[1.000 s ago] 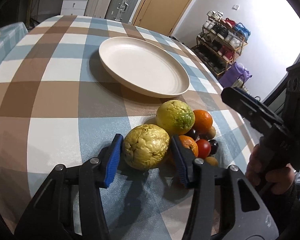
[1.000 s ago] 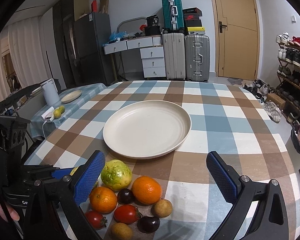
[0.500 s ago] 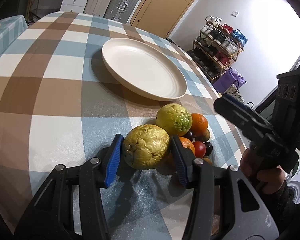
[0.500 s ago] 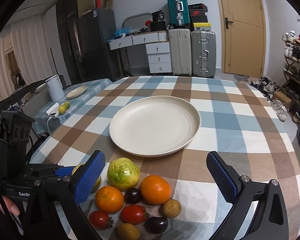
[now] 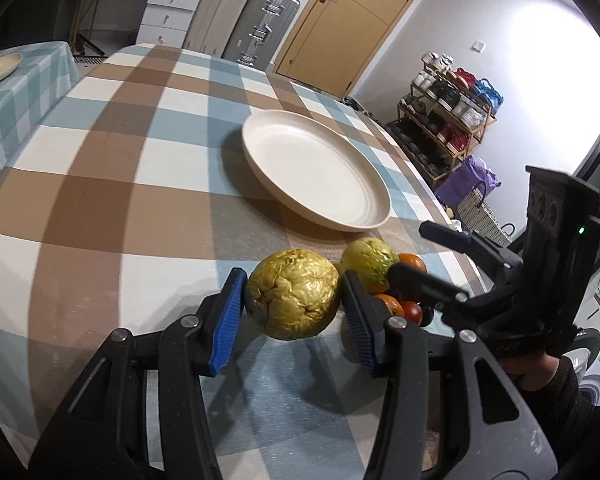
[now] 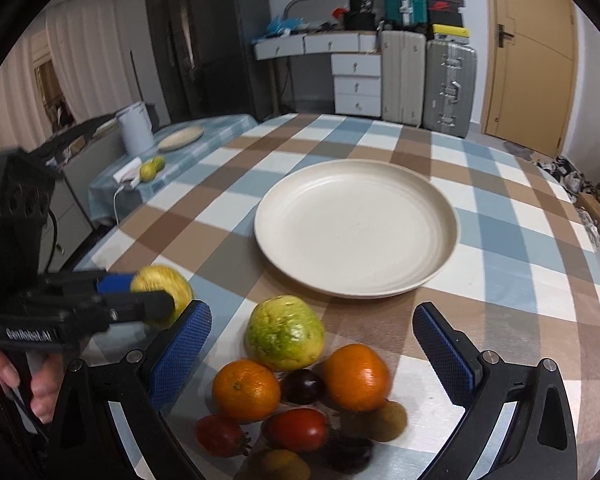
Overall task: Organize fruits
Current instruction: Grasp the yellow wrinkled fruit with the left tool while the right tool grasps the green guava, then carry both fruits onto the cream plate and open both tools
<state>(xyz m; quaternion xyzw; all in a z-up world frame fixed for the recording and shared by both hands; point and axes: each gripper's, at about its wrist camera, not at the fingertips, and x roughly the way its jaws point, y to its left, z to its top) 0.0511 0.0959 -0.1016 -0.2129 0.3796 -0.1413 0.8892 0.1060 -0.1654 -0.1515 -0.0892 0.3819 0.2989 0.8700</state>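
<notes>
The left hand-held gripper (image 5: 294, 312) is clenched on a wrinkled yellow fruit (image 5: 293, 294), its blue pads pressed against both sides, and the fruit appears raised just above the checked desk (image 5: 100, 184), with its shadow on the cloth below. In the right wrist view this gripper reaches in from the left edge, level with the desk, with a bare hand (image 6: 32, 384) wrapped around its handle. Only part of the yellow fruit shows there, behind the dark finger.

The right hand-held gripper (image 6: 312, 348) is released, its blue pads spread wide and touching nothing, poised over the pile of remaining fruit. Between the pads sit a green-yellow fruit (image 6: 286, 332), two oranges (image 6: 246, 390) (image 6: 358, 376), a dark plum (image 6: 303, 386) and two red tomatoes (image 6: 298, 428) (image 6: 220, 436). Brownish fruits (image 6: 382, 420) at the near edge of the pile are blurred and partly cut off by the frame. In the left wrist view most of the pile is hidden behind the left gripper's finger and the right gripper's body.

A large cream plate (image 6: 356, 228) lies just beyond the pile, holding nothing, with open checked cloth on its far side and to its left. The desk's right edge curves close to the pile. Past it stand a shoe rack (image 5: 448, 120), suitcases (image 6: 428, 80) and a door (image 6: 528, 56).
</notes>
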